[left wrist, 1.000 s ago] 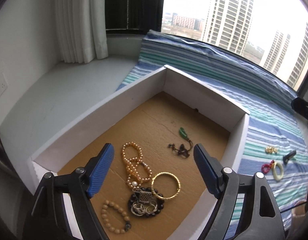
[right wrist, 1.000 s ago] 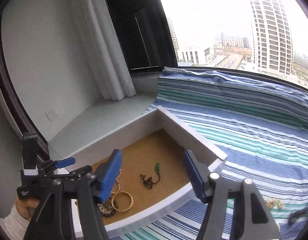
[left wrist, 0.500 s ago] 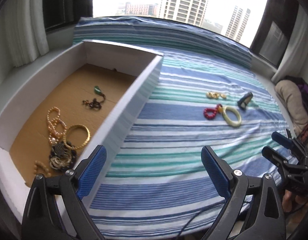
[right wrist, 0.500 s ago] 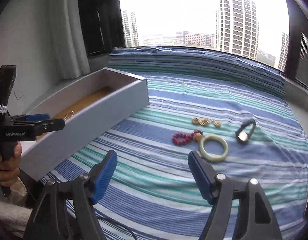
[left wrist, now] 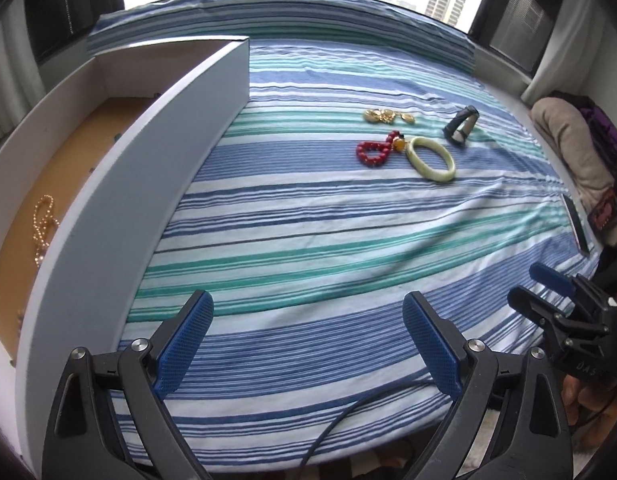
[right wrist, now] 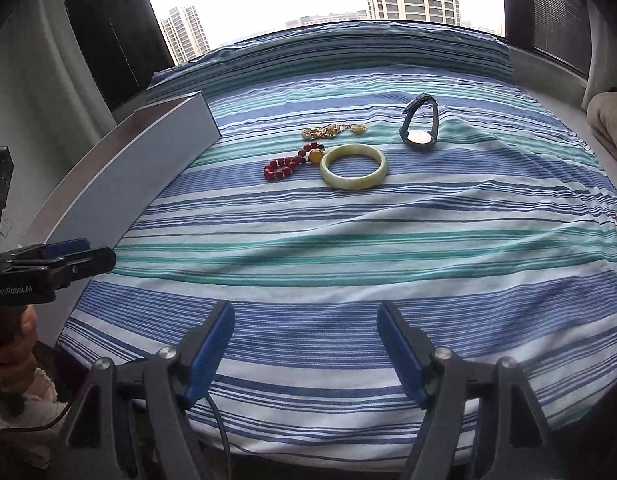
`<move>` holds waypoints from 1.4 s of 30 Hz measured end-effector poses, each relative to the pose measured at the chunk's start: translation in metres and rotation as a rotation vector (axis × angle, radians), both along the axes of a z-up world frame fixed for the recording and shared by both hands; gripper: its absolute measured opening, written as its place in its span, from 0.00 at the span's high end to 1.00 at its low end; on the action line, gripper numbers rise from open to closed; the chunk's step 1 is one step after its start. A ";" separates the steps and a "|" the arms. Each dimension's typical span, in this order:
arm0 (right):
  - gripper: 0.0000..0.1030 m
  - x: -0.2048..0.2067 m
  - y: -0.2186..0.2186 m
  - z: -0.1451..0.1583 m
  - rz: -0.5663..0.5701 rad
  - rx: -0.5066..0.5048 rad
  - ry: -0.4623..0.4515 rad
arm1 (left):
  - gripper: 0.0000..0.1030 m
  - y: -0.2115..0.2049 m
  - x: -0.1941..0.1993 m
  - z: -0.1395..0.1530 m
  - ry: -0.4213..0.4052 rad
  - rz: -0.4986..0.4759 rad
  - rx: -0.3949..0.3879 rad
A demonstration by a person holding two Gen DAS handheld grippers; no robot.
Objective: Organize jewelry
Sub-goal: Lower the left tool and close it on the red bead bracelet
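Progress: pearl strand already in your box | left: red bead bracelet, jade bangle, gold piece, watch on the bed right of box | both hand-held grippers — left, right — spread, carrying nothing.

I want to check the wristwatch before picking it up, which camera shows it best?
The right wrist view: the wristwatch stands on edge on the striped blanket, its pale face turned to the camera. The left wrist view shows it smaller and more side-on, mostly dark strap, the face barely visible.
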State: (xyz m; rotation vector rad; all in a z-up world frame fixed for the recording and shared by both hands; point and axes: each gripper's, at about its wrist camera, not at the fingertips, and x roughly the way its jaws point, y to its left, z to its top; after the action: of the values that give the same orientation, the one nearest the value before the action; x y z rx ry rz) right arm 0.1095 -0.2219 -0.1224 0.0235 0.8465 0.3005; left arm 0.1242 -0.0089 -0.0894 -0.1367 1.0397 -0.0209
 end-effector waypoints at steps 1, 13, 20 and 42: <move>0.27 0.000 0.003 0.001 0.008 0.001 -0.004 | 0.07 0.001 0.000 -0.001 0.002 0.006 0.000; 0.27 0.003 0.000 -0.012 0.014 0.032 0.040 | 0.07 -0.009 0.024 -0.017 0.038 -0.024 0.032; 0.27 0.005 -0.009 -0.012 0.001 0.055 0.040 | 0.07 -0.031 0.080 -0.012 0.006 -0.145 0.072; 0.27 0.012 -0.045 -0.020 -0.073 0.098 0.064 | 0.50 -0.105 0.223 -0.068 0.016 -0.547 0.126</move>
State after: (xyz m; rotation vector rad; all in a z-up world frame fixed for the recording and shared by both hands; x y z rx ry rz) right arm 0.1217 -0.2673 -0.1420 0.1559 0.8921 0.2730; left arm 0.3471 -0.1135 -0.1576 0.2658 1.0653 -0.4498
